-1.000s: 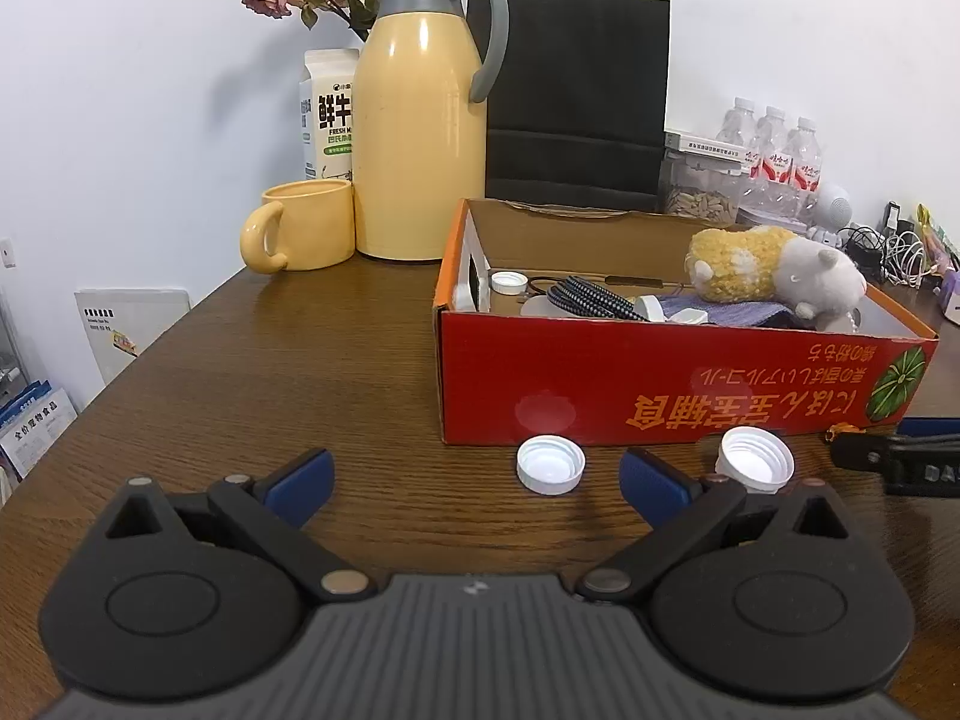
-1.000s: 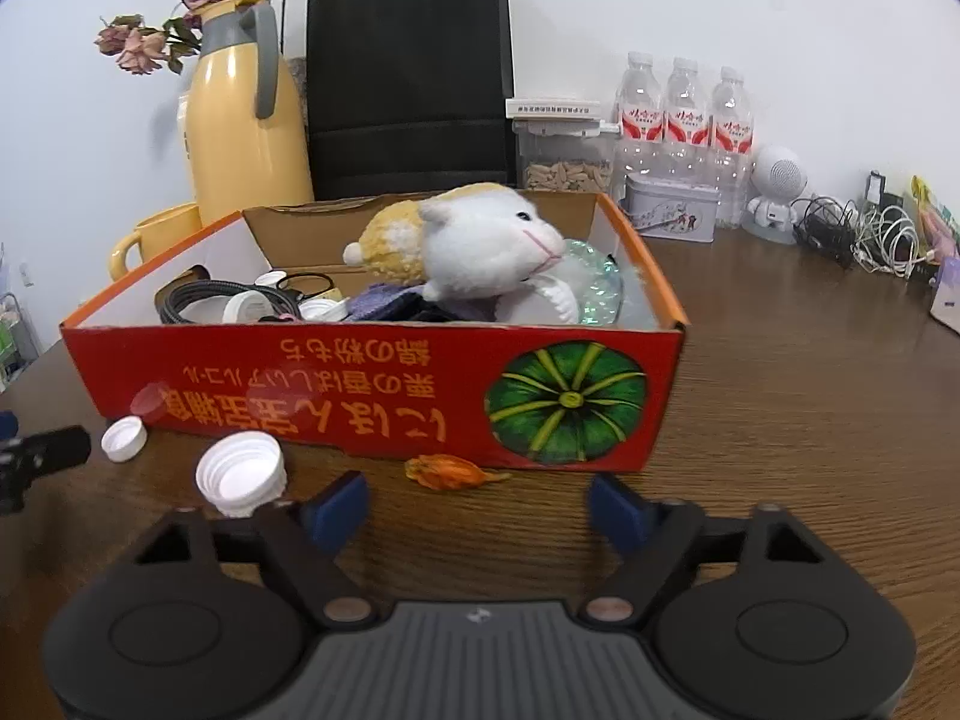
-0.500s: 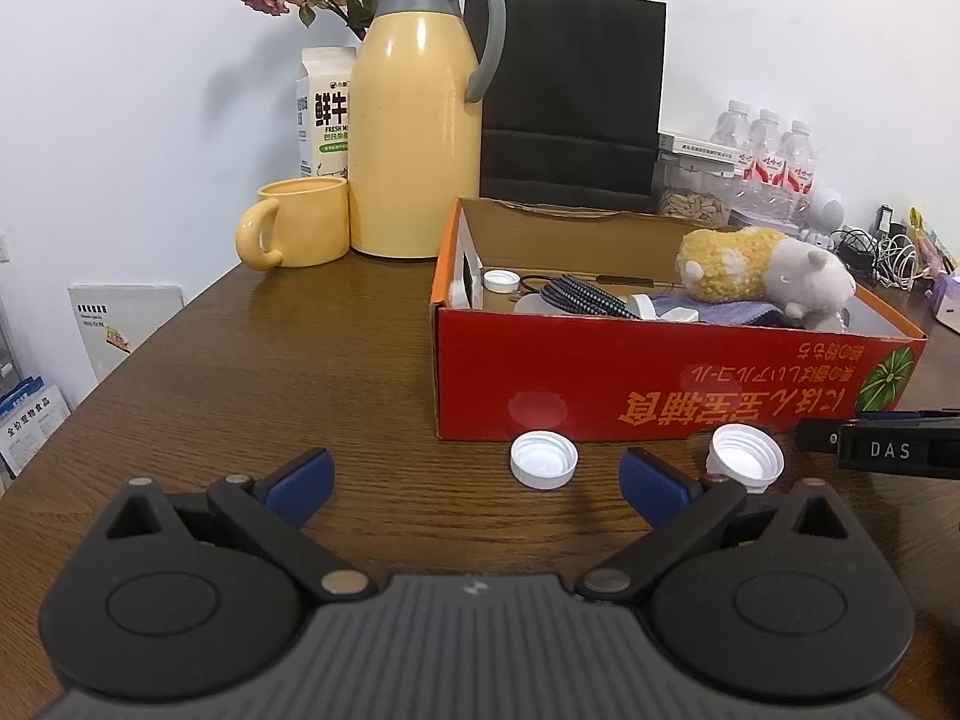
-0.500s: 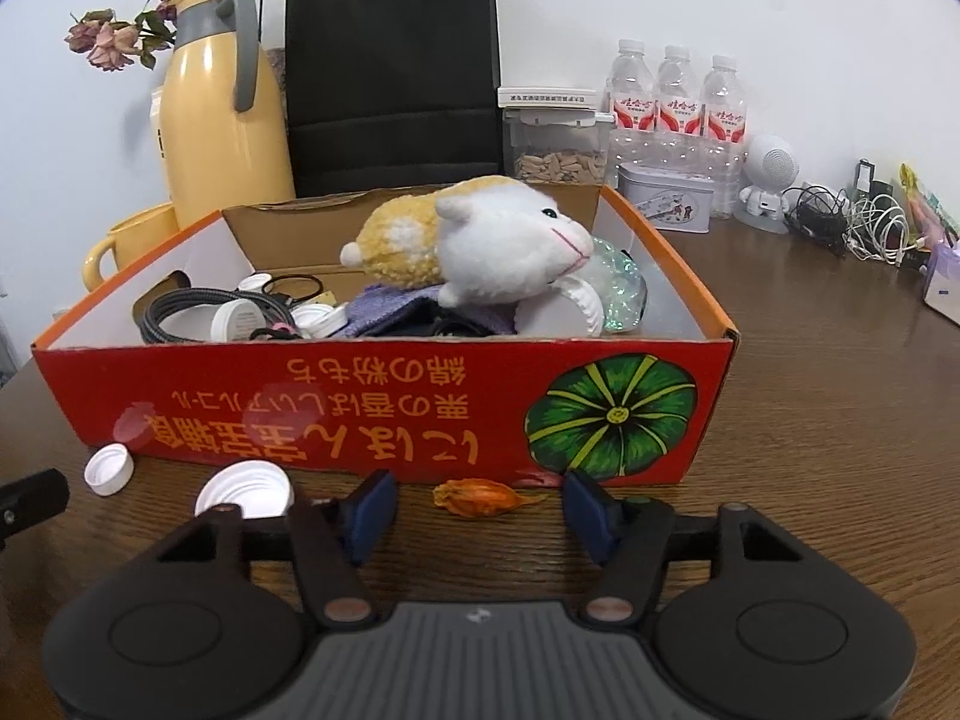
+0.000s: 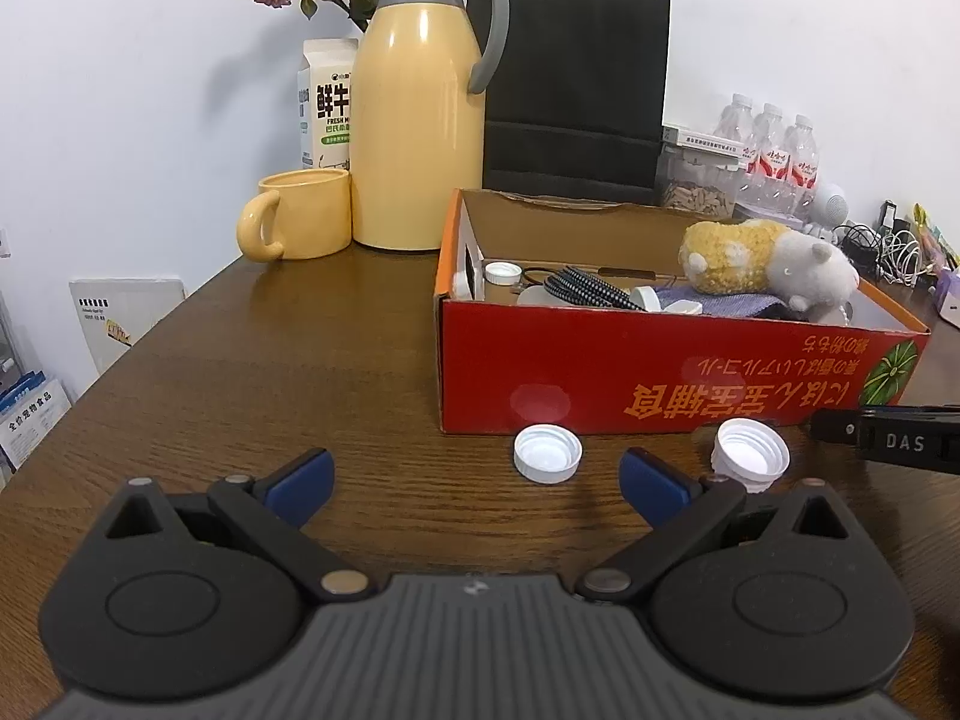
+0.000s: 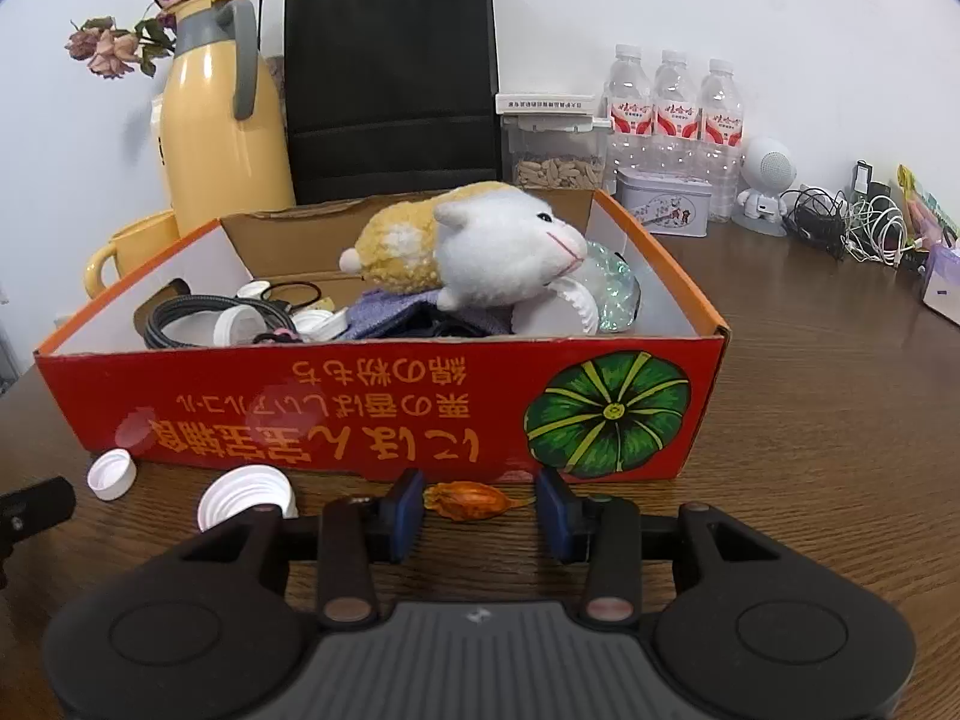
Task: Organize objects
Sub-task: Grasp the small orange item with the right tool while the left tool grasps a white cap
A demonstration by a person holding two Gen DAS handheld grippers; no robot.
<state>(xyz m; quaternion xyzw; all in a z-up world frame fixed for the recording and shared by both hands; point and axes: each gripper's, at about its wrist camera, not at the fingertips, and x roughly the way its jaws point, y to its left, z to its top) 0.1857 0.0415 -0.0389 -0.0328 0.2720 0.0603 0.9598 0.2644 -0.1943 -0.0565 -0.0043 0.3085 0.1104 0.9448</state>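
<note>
A red cardboard box (image 6: 360, 402) (image 5: 660, 378) holds a plush toy (image 6: 480, 258), cables, caps and a cloth. In front of it on the wooden table lie a dried orange flower bud (image 6: 471, 501), a small white cap (image 5: 547, 453) (image 6: 112, 474) and a larger ribbed white cap (image 5: 750, 455) (image 6: 246, 501). My right gripper (image 6: 480, 507) is low at the table with the bud between its blue pads. Its jaws are closing, and a small gap still shows on the right side. My left gripper (image 5: 474, 471) stands wide open and empty, just short of the small cap.
Behind the box stand a yellow thermos (image 5: 414, 120), a yellow mug (image 5: 300, 216), a milk carton (image 5: 327, 102) and a black paper bag (image 5: 576, 78). Water bottles (image 6: 678, 114), a tin (image 6: 663, 207) and tangled cables (image 6: 852, 228) are at the back right.
The right gripper's jaws have narrowed from wide apart to close around the orange bud. The left gripper has stayed open and in place.
</note>
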